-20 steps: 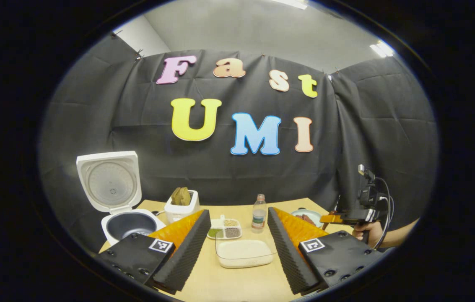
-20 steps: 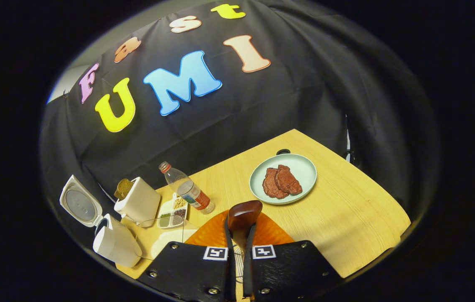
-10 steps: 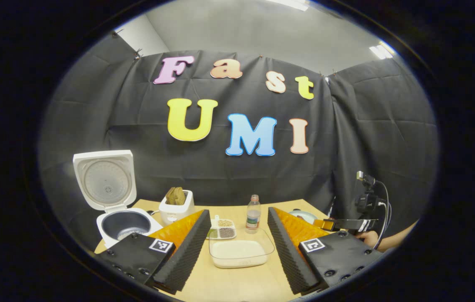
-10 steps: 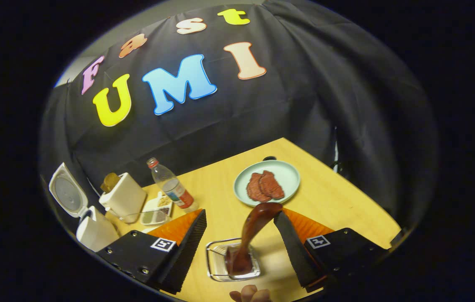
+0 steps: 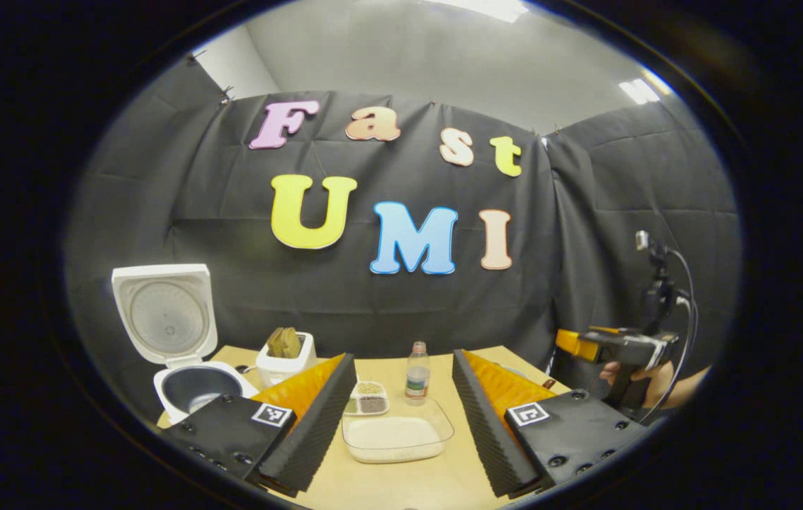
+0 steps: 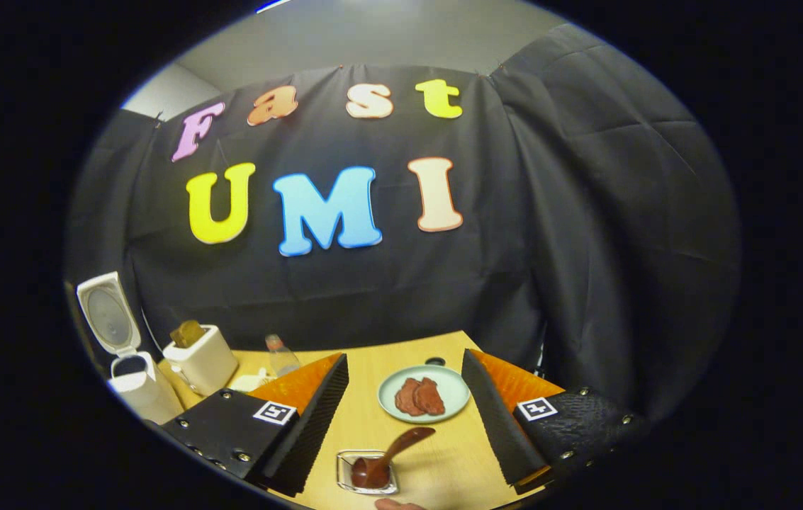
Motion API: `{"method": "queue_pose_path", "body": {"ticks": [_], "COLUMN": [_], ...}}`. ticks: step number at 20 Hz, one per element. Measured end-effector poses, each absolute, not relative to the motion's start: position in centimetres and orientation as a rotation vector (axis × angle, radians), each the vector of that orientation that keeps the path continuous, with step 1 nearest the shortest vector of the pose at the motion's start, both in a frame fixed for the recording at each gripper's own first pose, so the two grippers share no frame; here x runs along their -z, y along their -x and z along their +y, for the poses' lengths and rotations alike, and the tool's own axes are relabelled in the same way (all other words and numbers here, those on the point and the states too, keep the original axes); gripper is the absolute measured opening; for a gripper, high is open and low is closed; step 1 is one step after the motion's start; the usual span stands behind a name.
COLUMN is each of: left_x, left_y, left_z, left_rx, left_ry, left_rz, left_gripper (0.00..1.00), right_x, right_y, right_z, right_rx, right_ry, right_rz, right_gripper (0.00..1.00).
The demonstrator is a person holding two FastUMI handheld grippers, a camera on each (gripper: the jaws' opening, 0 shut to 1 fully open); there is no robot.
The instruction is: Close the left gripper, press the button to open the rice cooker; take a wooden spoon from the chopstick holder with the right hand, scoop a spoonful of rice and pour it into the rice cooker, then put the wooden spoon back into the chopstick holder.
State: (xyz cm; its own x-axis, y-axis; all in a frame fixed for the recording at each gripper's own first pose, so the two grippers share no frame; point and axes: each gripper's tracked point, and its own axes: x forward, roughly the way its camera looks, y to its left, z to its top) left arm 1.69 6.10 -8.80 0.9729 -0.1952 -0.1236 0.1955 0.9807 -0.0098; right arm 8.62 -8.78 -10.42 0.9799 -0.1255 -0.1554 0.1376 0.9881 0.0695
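The wooden spoon (image 6: 392,452) stands bowl-down in the small clear chopstick holder (image 6: 344,483), its handle leaning up to the right. My right gripper (image 6: 405,358) is open above and behind it, touching nothing; farther off it appears as the right gripper (image 5: 585,343), held by a hand (image 5: 628,374). My left gripper (image 5: 403,355) is open over the clear container of white rice (image 5: 397,438). The white rice cooker (image 5: 185,386) sits at the left with its lid (image 5: 164,312) up and the dark pot showing. It is also the rice cooker (image 6: 133,386) at far left.
A white toaster (image 5: 285,358) with bread, a divided tray of grains (image 5: 367,399) and a plastic bottle (image 5: 416,379) stand behind the rice container. A pale green plate (image 6: 454,386) with two meat slices lies beyond the holder. A fingertip (image 6: 392,504) shows at the bottom edge.
My right gripper opened, left the spoon standing in the holder, then drew back and up. The left gripper pulled back a little, still open.
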Motion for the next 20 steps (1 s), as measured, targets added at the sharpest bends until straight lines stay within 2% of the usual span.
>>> {"method": "queue_pose_path", "body": {"ticks": [6, 12, 17, 20], "left_x": [6.3, 3.1, 2.3, 0.1], "left_y": [-3.3, -4.2, -6.3, -8.0], "left_z": [9.0, 14.4, 22.7, 27.3], "left_rx": [0.118, 0.043, -0.044, -0.093], "left_ry": [0.020, 0.009, 0.051, 0.030], "left_rz": [0.123, 0.073, 0.109, 0.072], "left_gripper": [0.96, 0.97, 0.96, 0.96], "right_x": [2.4, 2.0, 1.9, 2.2], "right_y": [-8.7, -9.1, -9.5, -9.6], "right_z": [-2.0, 1.0, 2.3, 2.7], "right_rx": [0.019, -0.009, 0.008, 0.024], "right_ry": [-0.126, -0.070, -0.067, -0.066], "right_rz": [0.045, 0.043, 0.038, 0.040], "right_gripper": [0.97, 0.98, 0.98, 0.97]}}
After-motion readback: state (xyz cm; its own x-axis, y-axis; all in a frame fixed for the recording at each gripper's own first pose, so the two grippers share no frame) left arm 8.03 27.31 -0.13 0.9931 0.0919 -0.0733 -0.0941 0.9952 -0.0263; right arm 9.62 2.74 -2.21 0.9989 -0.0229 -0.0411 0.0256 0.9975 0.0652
